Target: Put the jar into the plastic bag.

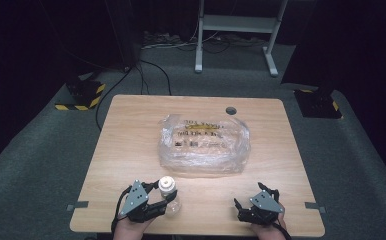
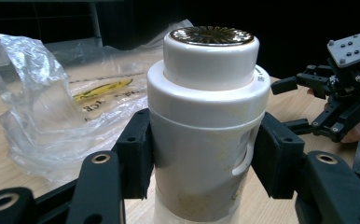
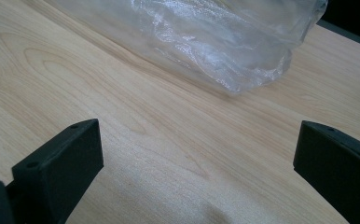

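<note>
Bottle [image 2: 208, 116], white-capped, upright at near-left table [image 1: 131, 130] edge | clamped at the neck by left gripper [image 1: 157, 202], jaws closed on both sides | right gripper [image 1: 251, 200] near-right, jaws wide apart, nothing held | clear plastic bag [image 1: 203, 145] mid-table, untouched | judged: grasp done; bagging, if intended, still left.

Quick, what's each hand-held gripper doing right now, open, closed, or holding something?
Left hand-held gripper: closed on the white bottle, upright on the table.
Right hand-held gripper: open, holding nothing, jaws wide over bare wood.
</note>
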The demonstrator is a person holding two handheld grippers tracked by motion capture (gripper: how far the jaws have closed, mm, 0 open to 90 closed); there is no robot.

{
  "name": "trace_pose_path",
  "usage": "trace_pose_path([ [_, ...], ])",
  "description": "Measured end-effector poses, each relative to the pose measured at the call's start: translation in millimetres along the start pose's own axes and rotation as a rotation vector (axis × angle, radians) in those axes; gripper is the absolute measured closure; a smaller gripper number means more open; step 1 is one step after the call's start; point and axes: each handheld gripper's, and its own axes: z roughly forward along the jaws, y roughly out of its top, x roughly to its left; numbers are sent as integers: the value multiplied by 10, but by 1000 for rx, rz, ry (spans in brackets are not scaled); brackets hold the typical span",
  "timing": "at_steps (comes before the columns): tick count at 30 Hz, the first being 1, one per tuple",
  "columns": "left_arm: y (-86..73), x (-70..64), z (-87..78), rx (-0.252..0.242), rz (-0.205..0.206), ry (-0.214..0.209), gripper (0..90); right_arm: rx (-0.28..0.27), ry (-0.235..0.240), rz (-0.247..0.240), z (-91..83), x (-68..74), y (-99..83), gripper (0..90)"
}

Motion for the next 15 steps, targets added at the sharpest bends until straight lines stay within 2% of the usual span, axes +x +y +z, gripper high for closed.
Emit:
trace_pose_path([
  [11, 167, 71, -19, -15, 2, 32, 459, -6, 11, 13, -5, -15, -3, 9],
  [15, 230, 113, -2, -27, -11, 40, 459, -14, 13, 22, -13, -25, -7, 10],
])
